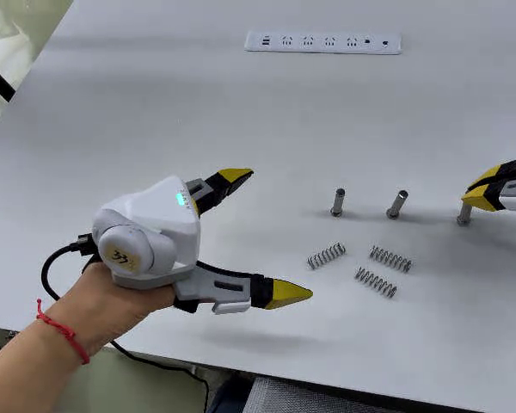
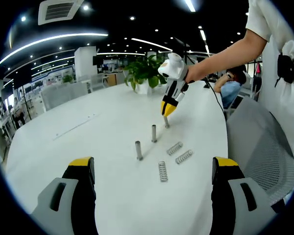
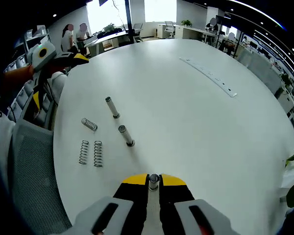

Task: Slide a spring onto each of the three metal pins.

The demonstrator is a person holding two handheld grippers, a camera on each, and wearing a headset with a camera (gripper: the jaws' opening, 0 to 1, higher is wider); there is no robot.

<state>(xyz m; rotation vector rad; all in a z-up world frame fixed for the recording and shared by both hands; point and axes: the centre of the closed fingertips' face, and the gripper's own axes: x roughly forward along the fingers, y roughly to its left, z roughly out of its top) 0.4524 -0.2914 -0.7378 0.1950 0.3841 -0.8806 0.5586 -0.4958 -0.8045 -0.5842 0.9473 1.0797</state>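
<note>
1. White workbench [image 1: 155, 103], power strip [image 1: 322, 41] at the far edge, and honestly you've barely begun: all three springs lie loose and none is on a pin yet.
2. Your right gripper [image 3: 154, 182] is pinched closed on the top of the end pin [image 1: 464, 215], whose foot looks to be on the table.
3. Your left gripper [image 1: 271, 234] is spread wide with nothing in it, hovering well left of the parts.
4. Next out, the first pin [image 1: 338, 202] and middle pin [image 1: 397, 204] stand upright and bare.
5. Just in front of them are the left spring [image 1: 327, 255], right spring [image 1: 390, 258] and front spring [image 1: 375, 281], close together but not touching.
</note>
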